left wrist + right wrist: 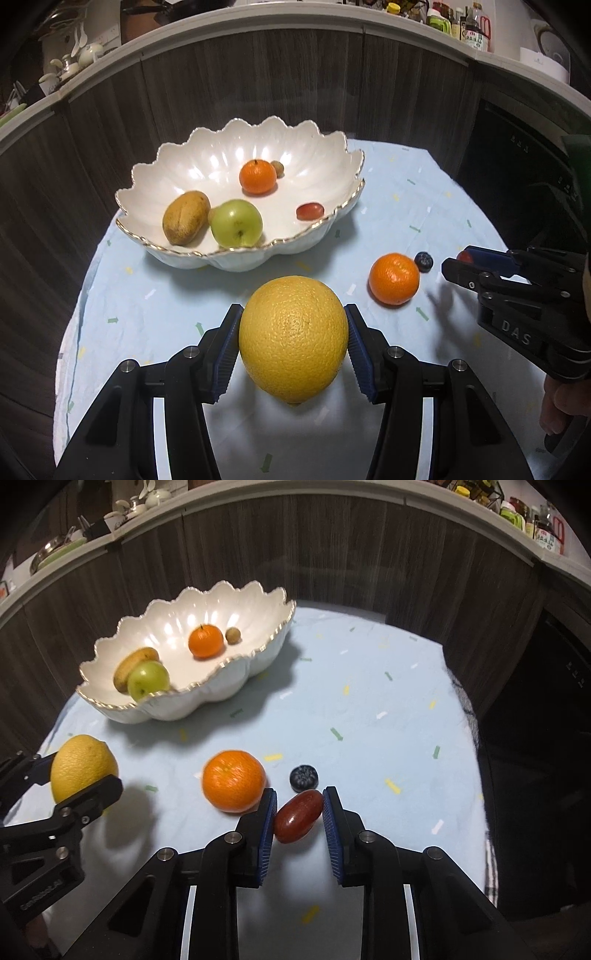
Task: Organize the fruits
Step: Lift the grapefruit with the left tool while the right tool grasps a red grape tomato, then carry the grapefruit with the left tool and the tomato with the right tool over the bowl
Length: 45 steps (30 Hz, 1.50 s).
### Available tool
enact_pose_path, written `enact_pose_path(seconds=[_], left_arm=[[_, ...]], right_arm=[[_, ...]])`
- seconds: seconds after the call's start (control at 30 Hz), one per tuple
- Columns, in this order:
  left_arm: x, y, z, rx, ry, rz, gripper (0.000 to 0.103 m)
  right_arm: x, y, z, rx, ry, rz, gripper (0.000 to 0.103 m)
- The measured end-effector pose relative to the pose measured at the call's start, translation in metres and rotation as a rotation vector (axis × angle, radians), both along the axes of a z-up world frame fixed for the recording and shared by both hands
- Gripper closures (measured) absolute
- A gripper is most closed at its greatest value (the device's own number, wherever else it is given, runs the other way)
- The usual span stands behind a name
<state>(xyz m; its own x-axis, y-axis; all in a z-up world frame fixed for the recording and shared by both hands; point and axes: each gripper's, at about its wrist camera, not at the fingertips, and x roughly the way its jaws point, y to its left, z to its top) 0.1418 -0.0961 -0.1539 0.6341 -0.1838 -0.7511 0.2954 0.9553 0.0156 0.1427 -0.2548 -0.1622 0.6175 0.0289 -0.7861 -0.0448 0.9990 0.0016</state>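
My left gripper (293, 332) is shut on a big yellow citrus fruit (293, 338), held above the cloth in front of the white scalloped bowl (166, 166). Inside the bowl lie a brown kiwi (185, 217), a green apple (237, 223), a mandarin (258, 176), a small brown nut-like fruit (278, 168) and a red grape tomato (310, 211). My right gripper (299, 814) is shut on a dark red oval fruit (298, 816), lifted slightly off the cloth. Beside it rest a loose mandarin (233, 781) and a blueberry (303, 777).
A light blue patterned cloth (388, 709) covers the round table, with dark wood panelling close behind. A counter ledge above carries bottles (476, 31) and crockery (136, 504). A dark appliance (546, 738) stands at the right.
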Motion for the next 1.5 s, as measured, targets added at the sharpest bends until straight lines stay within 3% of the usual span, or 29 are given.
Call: enact_pose_path(seconds=[0.7, 1.5], left_arm=[[0.023, 0.041, 0.045, -0.041, -0.058, 0.064, 0.05], [0.091, 0.074, 0.056, -0.027, -0.092, 0.069, 0.05]], right_arm=[[0.014, 0.041, 0.068, -0.031, -0.106, 0.064, 0.076], [0.08, 0.073, 0.07, -0.016, -0.104, 0.094, 0.076]])
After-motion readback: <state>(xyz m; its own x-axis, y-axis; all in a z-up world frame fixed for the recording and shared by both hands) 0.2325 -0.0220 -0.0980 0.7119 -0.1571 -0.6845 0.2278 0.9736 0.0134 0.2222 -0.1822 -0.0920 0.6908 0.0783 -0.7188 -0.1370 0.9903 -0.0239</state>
